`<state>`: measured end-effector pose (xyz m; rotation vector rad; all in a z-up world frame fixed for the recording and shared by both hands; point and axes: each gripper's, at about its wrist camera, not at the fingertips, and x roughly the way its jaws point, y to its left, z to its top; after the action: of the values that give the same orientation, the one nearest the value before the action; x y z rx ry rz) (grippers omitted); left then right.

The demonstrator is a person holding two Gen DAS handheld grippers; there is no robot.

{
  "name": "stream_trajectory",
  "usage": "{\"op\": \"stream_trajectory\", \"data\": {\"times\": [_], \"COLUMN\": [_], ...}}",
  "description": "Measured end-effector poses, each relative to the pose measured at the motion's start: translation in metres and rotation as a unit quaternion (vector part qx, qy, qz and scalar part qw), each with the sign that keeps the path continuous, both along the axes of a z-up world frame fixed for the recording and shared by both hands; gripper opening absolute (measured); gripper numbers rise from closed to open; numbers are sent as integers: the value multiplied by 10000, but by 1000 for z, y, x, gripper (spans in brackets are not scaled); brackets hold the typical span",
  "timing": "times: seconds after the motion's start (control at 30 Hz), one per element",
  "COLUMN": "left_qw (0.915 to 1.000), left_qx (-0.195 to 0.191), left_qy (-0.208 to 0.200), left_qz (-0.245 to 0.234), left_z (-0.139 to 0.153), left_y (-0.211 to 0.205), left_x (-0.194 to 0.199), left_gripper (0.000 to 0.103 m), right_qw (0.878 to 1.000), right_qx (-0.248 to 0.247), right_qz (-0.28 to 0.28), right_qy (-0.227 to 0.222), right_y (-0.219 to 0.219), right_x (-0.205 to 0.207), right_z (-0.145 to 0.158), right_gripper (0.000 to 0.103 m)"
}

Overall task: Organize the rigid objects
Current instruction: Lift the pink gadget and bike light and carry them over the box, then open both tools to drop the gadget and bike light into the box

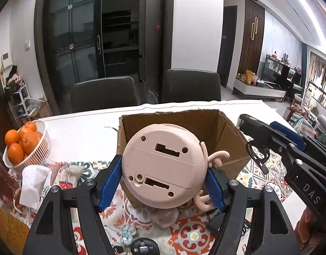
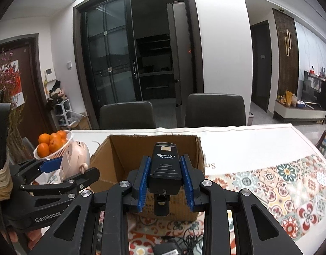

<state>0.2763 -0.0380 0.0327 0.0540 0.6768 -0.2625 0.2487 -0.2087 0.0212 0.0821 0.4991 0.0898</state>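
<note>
My left gripper [image 1: 163, 180] is shut on a round pink toy [image 1: 163, 165] with small antlers, its flat underside facing me, held over the near wall of an open cardboard box [image 1: 222, 125]. My right gripper [image 2: 165, 178] is shut on a black SHENYU device [image 2: 165, 163], held above the same box [image 2: 129, 148] at its near edge. In the left wrist view the right gripper [image 1: 247, 125] with the black device [image 1: 252, 127] is at the box's right side. In the right wrist view the left gripper [image 2: 63, 170] with the pink toy [image 2: 74, 159] is left of the box.
A white basket of oranges [image 1: 43, 148] stands at the table's left. A white tissue [image 1: 33, 182] and small items lie on the patterned tablecloth [image 2: 290, 182]. A black adapter with cable [image 2: 169, 248] lies near me. Two dark chairs [image 1: 103, 93] stand behind the table.
</note>
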Motion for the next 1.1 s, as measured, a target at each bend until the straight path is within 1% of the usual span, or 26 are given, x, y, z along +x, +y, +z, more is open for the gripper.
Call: {"op": "stream_trajectory", "data": {"times": [0.27, 0.53, 0.83, 1.0, 1.07, 1.1], "left_qw": [10000, 9994, 9978, 9971, 9974, 9973], "left_qx": [21, 106, 143, 217, 268, 288], "left_qy": [79, 329, 645, 715, 654, 650], "left_qz": [9, 15, 63, 133, 167, 180], "left_z": [-4, -15, -32, -39, -39, -38], "left_y": [-4, -12, -15, -19, -19, -20], "left_x": [27, 55, 79, 86, 86, 86], "left_gripper": [72, 72, 72, 72, 76, 84], "right_qw": [10000, 9999, 9992, 9987, 9984, 9982], "right_qx": [-16, -65, -29, -28, 8, 39], "right_qz": [48, 87, 169, 169, 176, 184], "right_qy": [37, 125, 364, 485, 543, 577], "right_y": [3, 6, 3, 2, 1, 1], "right_x": [25, 45, 71, 82, 84, 86], "right_z": [-2, -10, -22, -28, -32, -34], "right_gripper": [30, 30, 30, 30, 30, 30]}}
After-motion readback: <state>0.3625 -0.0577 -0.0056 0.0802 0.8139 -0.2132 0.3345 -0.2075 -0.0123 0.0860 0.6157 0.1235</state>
